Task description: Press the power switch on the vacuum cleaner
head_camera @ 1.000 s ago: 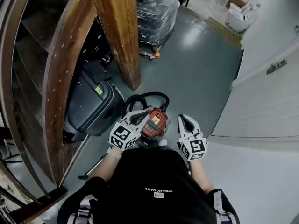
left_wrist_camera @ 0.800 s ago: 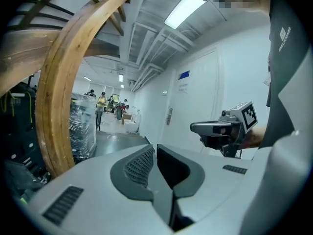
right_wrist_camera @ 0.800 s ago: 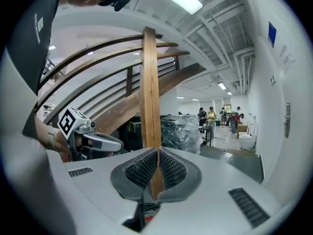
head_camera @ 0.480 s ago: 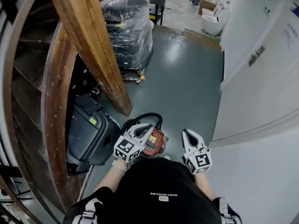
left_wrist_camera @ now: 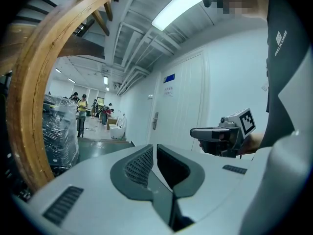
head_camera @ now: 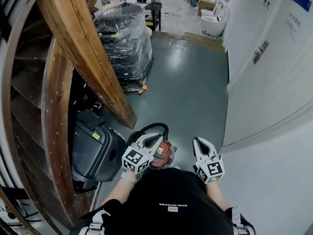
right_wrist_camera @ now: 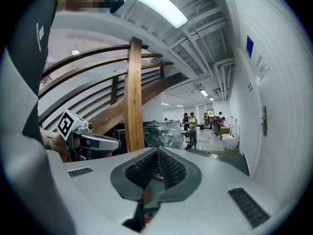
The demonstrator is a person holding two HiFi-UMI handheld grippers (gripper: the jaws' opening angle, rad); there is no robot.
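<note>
The red vacuum cleaner (head_camera: 164, 153) sits on the grey floor by my feet, its black hose (head_camera: 146, 129) looped behind it. In the head view my left gripper (head_camera: 157, 136) hangs over the vacuum's left side and hides part of it; whether it touches is unclear. Its jaws are shut with nothing between them. My right gripper (head_camera: 198, 141) is held to the right of the vacuum, apart from it, also shut and empty. Both gripper views point level down the hall and do not show the vacuum. Each shows the other gripper: the right gripper (left_wrist_camera: 220, 133) and the left gripper (right_wrist_camera: 95, 142).
A slanted wooden stair beam (head_camera: 93, 58) and curved wooden rail (head_camera: 54, 131) stand at left. A black wheeled case (head_camera: 95, 151) lies under them. A plastic-wrapped pallet (head_camera: 124, 35) is farther back. White doors (head_camera: 274, 82) line the right wall. People stand at the hall's far end.
The head view has tilted up and now shows more of the hall. Both grippers sit lower in the frame, still shut, the left one still over the vacuum.
</note>
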